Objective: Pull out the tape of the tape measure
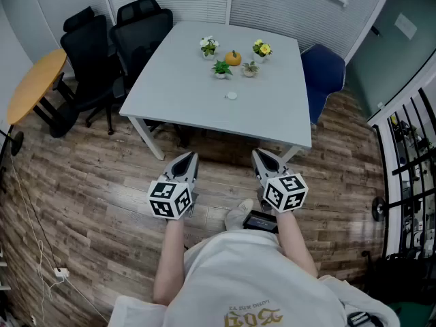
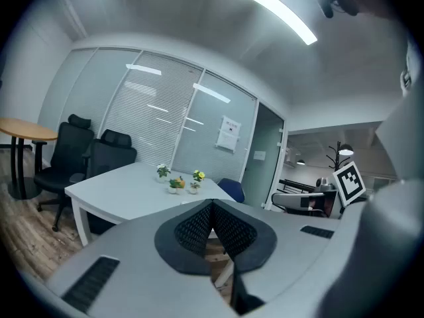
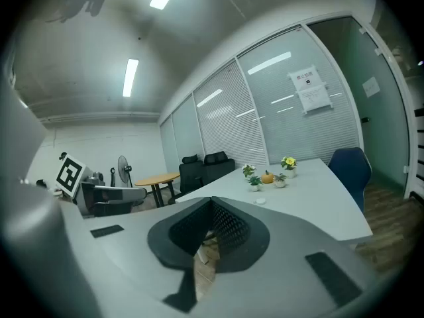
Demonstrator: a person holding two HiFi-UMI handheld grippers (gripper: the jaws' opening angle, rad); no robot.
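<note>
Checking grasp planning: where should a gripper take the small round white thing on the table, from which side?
Likely across its rim, over the near edge of the table: the white disc lies flat and alone, potted plants behind it. Tape tab too small to see.

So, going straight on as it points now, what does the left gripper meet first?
The left gripper would probably meet the table at its near edge, or slip under it; depth is unclear.

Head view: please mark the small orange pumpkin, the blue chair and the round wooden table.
small orange pumpkin (image 1: pixel 233 58), head view, its middle.
blue chair (image 1: pixel 322 73), head view, its upholstery.
round wooden table (image 1: pixel 34 84), head view, its top.
</note>
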